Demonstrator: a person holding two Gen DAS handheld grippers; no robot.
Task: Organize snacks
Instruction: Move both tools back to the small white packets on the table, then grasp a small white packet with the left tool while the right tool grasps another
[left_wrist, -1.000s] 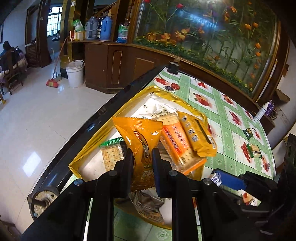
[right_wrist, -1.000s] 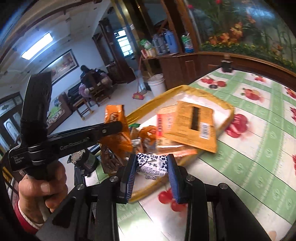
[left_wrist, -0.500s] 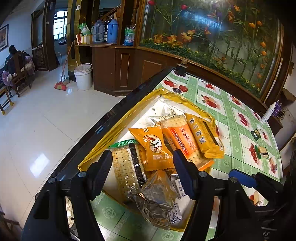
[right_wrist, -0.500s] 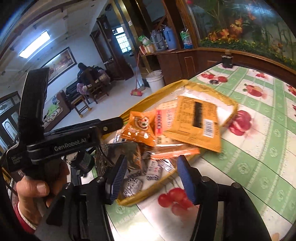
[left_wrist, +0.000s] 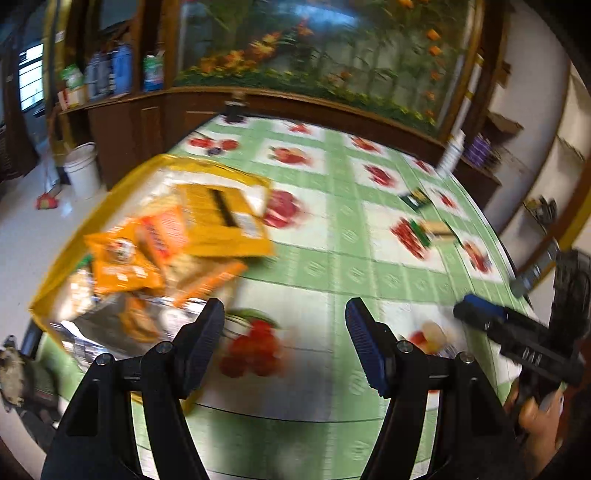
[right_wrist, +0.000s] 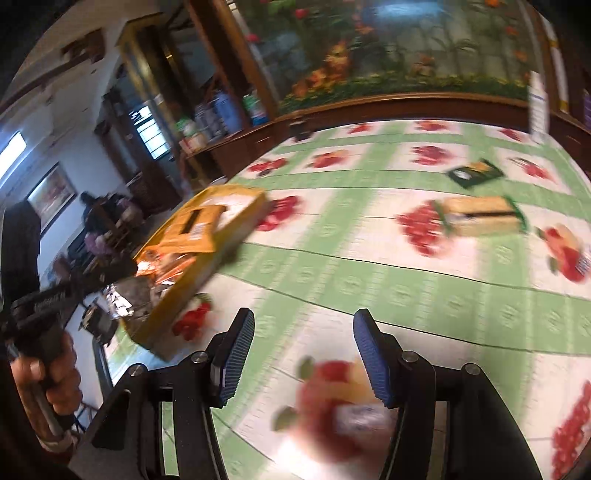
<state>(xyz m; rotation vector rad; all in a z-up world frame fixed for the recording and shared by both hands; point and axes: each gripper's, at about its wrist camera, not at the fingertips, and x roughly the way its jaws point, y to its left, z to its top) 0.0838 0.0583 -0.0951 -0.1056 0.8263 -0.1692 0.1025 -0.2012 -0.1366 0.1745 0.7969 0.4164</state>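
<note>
Evidently both grippers have released their packets into the yellow tray (left_wrist: 122, 173) and swung away toward loose snacks on the surface (right_wrist: 369, 280). Left gripper (left_wrist: 284, 325) and right gripper (right_wrist: 303, 343): jaws apart, nothing between them. A cracker packet (right_wrist: 480, 219) and dark packet (right_wrist: 474, 172) remain outside.
</note>
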